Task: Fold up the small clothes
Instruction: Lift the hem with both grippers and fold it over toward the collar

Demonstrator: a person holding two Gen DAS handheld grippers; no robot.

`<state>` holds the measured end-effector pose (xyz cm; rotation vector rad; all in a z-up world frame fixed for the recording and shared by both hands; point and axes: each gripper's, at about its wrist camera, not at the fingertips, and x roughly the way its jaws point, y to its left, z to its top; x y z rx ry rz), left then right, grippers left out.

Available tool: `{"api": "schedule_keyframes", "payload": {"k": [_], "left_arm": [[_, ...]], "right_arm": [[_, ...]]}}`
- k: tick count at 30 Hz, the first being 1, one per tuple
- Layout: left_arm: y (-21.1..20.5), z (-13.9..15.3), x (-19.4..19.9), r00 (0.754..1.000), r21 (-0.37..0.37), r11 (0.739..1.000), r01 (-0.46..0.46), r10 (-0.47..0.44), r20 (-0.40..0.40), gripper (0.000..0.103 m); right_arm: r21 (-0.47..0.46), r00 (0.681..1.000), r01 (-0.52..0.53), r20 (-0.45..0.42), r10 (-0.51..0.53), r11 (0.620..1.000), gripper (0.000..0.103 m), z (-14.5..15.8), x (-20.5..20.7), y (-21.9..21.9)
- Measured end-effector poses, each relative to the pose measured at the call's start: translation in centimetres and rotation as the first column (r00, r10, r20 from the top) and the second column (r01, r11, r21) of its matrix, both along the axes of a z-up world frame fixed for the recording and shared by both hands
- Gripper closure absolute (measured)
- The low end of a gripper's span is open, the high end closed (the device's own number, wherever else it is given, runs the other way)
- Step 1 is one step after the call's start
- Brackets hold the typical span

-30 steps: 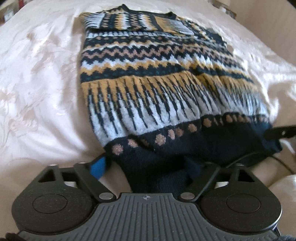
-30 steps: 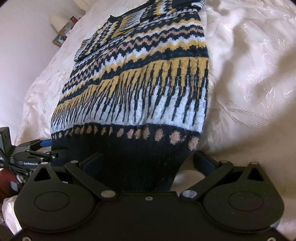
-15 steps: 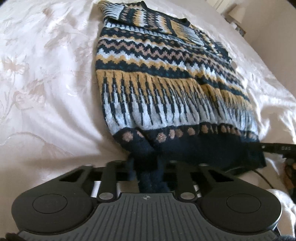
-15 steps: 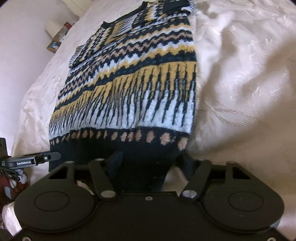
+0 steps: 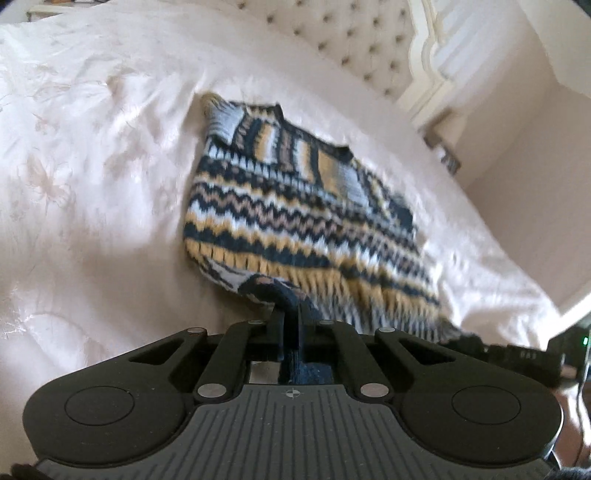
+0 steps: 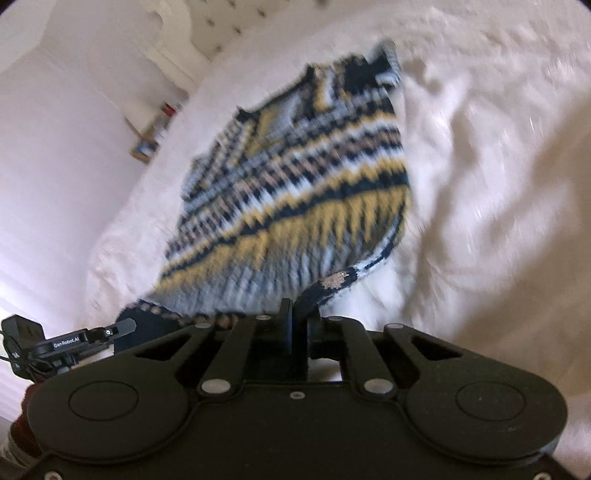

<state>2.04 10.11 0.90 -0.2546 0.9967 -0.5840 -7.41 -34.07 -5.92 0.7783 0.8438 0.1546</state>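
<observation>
Left wrist view: the left gripper is clamped tight on the dark navy hem of the patterned sweater, which is pinched between its two fingers. The hem corner is raised off the bed, and the knit bunches in a fold just beyond the fingertips. The rest of the sweater lies on the cream bedspread towards the head of the bed, its collar end nearest the tufted headboard. Part of the right gripper shows at the right edge of the picture, at the hem's other corner. The picture is blurred.

Right wrist view: the right gripper is likewise closed on the navy hem, cloth between its fingers. The sweater rises from the bedspread at this near end and sags between the two grips. The left gripper holds the opposite hem corner at the left. A small shelf stands against the wall past the bed's far side.
</observation>
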Motion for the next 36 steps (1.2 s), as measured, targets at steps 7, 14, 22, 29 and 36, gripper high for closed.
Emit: {"api": "schedule_keyframes", "payload": {"k": [7, 14, 22, 29, 36], "left_arm": [[0.5, 0.7, 0.4, 0.999, -0.074, 0.996, -0.044, 0.045, 0.003, 0.098], [0.8, 2.1, 1.3, 0.994, -0.141, 0.987, -0.076, 0.085, 0.063, 0.098], [0.0, 4.1, 3.7, 0.982, -0.178, 0.982, -0.07, 0.099, 0.16, 0.098], [-1.5, 5.5, 7.4, 0.964, -0.212, 0.975, -0.066, 0.117, 0.238, 0.098], [-3.9, 6.2, 12.5, 0.954, -0.223, 0.974, -0.048, 0.11, 0.277, 0.098]], "right_arm": [[0.032, 0.995, 0.028, 0.098, -0.031, 0.999, 0.09, 1.3, 0.4, -0.4], [0.14, 0.981, 0.097, 0.156, -0.118, 0.985, 0.09, 1.6, 0.4, -1.8], [0.108, 0.96, 0.102, 0.25, -0.126, 0.989, 0.09, 3.4, 2.5, -2.5], [0.059, 0.935, 0.115, 0.33, -0.128, 0.992, 0.09, 4.5, 6.3, -3.5], [0.012, 0.912, 0.147, 0.385, -0.14, 0.989, 0.09, 5.7, 11.3, -5.1]]}}
